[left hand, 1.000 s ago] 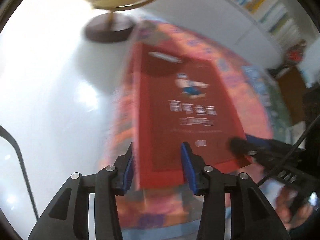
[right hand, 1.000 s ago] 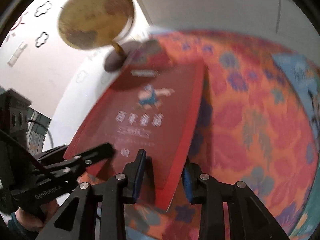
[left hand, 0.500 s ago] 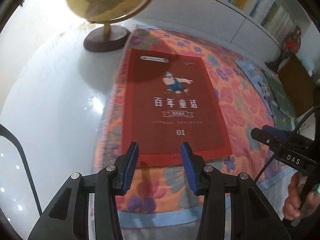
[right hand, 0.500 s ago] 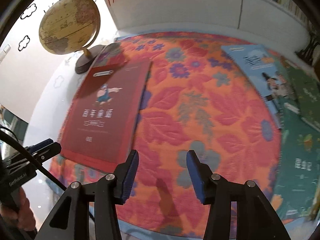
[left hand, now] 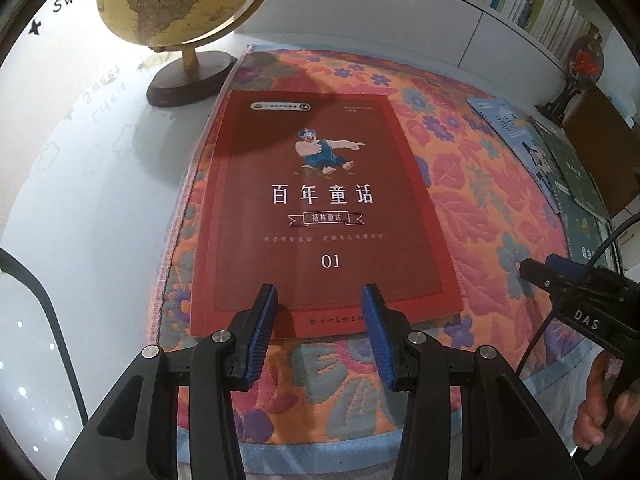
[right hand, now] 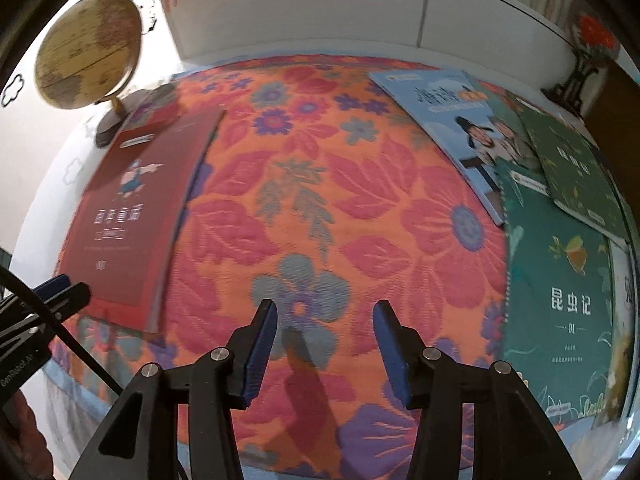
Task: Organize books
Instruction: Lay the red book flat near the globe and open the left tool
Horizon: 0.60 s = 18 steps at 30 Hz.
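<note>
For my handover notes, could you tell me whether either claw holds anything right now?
Nothing is held: the left claw and right claw stand open, and the red book lies flat.

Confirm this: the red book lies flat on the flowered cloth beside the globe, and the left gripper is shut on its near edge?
Not quite. The left gripper is open, holding nothing, as the left wrist view shows. The red book does lie flat on the flowered cloth beside the globe.
</note>
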Available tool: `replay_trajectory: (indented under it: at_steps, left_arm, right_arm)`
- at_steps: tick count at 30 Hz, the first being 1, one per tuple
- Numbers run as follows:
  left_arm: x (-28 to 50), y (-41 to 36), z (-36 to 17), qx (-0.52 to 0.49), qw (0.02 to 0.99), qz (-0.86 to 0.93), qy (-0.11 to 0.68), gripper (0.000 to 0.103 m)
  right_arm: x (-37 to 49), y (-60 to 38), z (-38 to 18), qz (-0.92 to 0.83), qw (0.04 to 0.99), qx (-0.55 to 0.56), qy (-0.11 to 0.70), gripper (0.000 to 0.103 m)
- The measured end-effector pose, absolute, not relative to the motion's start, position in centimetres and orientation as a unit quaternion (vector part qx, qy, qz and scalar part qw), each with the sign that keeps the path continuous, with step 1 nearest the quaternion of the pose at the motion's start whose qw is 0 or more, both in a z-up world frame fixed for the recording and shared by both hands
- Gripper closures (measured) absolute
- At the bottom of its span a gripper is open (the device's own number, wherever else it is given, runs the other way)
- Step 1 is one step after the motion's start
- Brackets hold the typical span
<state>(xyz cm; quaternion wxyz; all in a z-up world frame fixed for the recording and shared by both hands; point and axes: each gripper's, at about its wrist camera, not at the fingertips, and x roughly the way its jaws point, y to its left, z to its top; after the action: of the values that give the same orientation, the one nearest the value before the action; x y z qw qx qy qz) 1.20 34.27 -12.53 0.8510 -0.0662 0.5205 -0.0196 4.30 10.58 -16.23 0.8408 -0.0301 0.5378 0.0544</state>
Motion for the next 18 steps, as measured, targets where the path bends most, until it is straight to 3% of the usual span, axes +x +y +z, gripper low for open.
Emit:
replay_trajectory:
  at_steps: [18]
  left_arm:
    - [2.5,32.8,-12.0,-0.044,0.86,-0.026,0.508,0.062]
  right_arm:
    - [5.1,10.1,-17.0,0.026,0.84,-0.034,0.54,0.055]
